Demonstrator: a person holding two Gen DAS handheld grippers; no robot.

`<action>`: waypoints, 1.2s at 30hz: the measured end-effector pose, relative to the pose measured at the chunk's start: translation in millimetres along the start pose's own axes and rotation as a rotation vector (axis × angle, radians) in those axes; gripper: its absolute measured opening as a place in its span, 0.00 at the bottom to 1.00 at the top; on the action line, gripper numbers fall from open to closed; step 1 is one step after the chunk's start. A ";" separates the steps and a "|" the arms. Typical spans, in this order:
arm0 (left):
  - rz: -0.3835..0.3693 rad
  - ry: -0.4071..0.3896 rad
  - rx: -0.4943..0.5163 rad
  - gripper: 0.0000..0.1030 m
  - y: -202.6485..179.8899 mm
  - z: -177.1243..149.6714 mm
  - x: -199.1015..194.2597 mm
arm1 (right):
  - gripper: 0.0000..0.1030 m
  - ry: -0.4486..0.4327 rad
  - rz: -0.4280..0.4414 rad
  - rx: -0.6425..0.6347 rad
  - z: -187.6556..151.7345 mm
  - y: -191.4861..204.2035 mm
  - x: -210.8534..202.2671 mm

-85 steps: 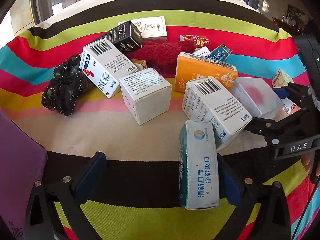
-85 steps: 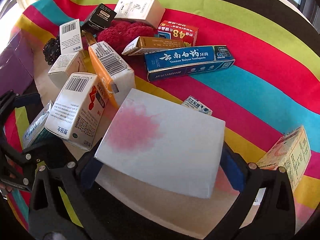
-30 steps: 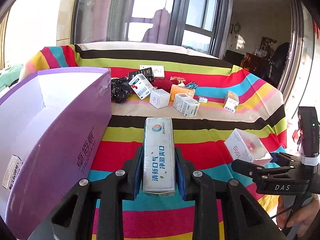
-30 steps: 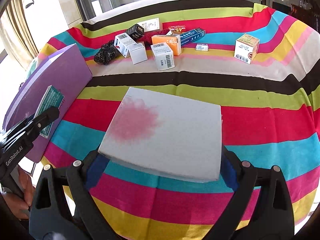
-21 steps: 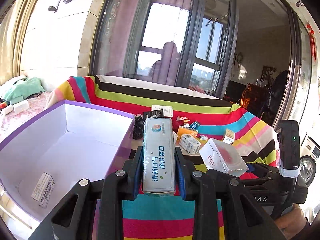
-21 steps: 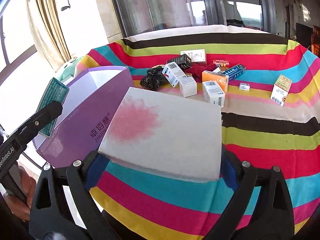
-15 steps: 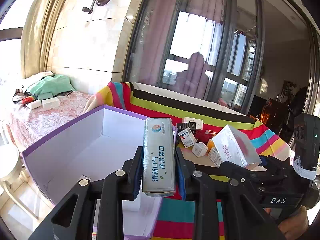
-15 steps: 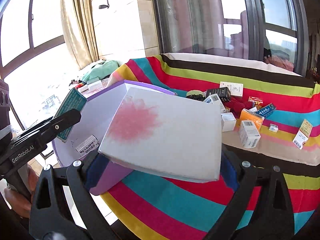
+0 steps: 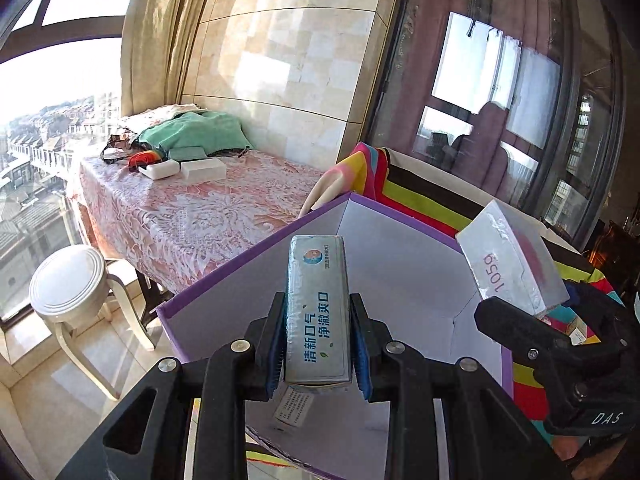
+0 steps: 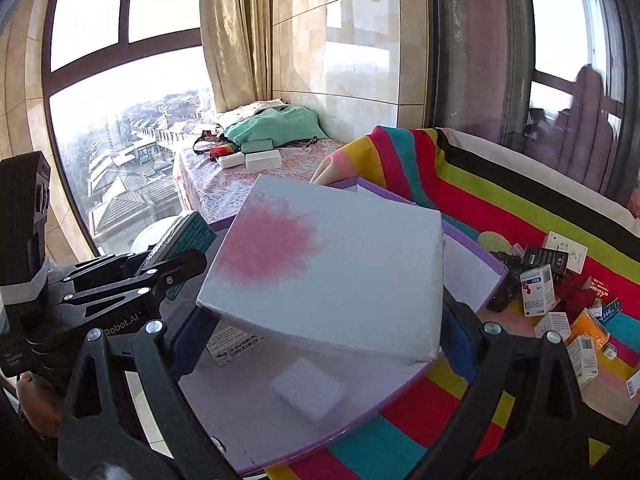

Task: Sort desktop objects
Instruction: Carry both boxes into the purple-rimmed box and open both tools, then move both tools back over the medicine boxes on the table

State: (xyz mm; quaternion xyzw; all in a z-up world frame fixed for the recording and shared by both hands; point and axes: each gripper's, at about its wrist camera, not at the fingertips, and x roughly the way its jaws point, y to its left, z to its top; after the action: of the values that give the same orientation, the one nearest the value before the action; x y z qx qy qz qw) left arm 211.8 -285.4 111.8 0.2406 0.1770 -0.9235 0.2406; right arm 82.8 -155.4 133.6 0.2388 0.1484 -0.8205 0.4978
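Note:
My left gripper is shut on a narrow teal-and-white box, held lengthwise above the open purple box. My right gripper is shut on a flat white box with a pink stain, tilted over the same purple box. In the left wrist view the right gripper and its white box hang over the purple box's right side. The left gripper with its teal box shows at the left of the right wrist view. A printed packet and a small white pad lie inside.
Several small boxes lie on the striped cloth to the right of the purple box. Beyond the box stand a lace-covered side table with cloths and white blocks, and a white stool by the window.
Both grippers have swung left and risen, from above the striped cloth to over the purple box. Each still holds its box. The pile of boxes has fallen away to the right.

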 end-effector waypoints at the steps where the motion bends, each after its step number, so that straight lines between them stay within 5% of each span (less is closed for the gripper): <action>1: 0.009 0.007 0.005 0.29 0.1 -0.7 1.3 | 0.94 0.021 0.004 0.001 -0.3 -0.8 6.0; 5: 0.022 0.033 -0.021 0.31 5.7 -2.3 6.8 | 0.95 0.099 0.019 0.037 -3.3 -7.9 23.7; 6: 0.025 0.041 -0.027 0.38 6.8 -2.9 8.4 | 0.95 0.117 0.025 0.045 -4.2 -9.2 26.7; 9: 0.065 0.047 -0.040 0.88 9.1 -4.7 10.2 | 0.95 0.111 0.031 0.058 -8.1 -12.9 22.3; 10: 0.082 0.030 -0.042 0.90 9.6 -5.4 8.4 | 0.95 0.099 0.029 0.057 -8.8 -14.3 18.3; 17: 0.113 -0.027 -0.059 0.94 2.0 -5.3 -2.6 | 0.97 0.019 0.049 0.178 -20.5 -51.6 -8.8; 23: -0.023 -0.181 -0.039 0.94 -35.9 1.8 -41.2 | 0.97 -0.045 -0.006 0.278 -47.4 -96.3 -39.2; 28: -0.263 -0.155 0.076 1.00 -98.6 2.6 -57.5 | 0.99 -0.122 -0.207 0.399 -90.0 -170.4 -83.0; 31: -0.382 -0.066 0.230 1.00 -155.1 -26.6 -33.4 | 0.99 -0.033 -0.431 0.392 -127.1 -216.7 -89.8; 34: -0.344 0.011 0.396 1.00 -206.3 -72.5 12.4 | 0.99 0.108 -0.595 0.345 -166.3 -249.4 -87.8; 36: -0.214 -0.068 0.544 1.00 -230.6 -100.8 29.2 | 0.98 0.158 -0.597 0.441 -181.7 -272.0 -96.2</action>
State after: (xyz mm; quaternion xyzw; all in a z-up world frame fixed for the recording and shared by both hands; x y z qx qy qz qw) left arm 103.4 -61.8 62.2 0.2450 -0.0607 -0.9648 0.0742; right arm -76.7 129.0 34.1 0.3492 0.0693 -0.9206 0.1605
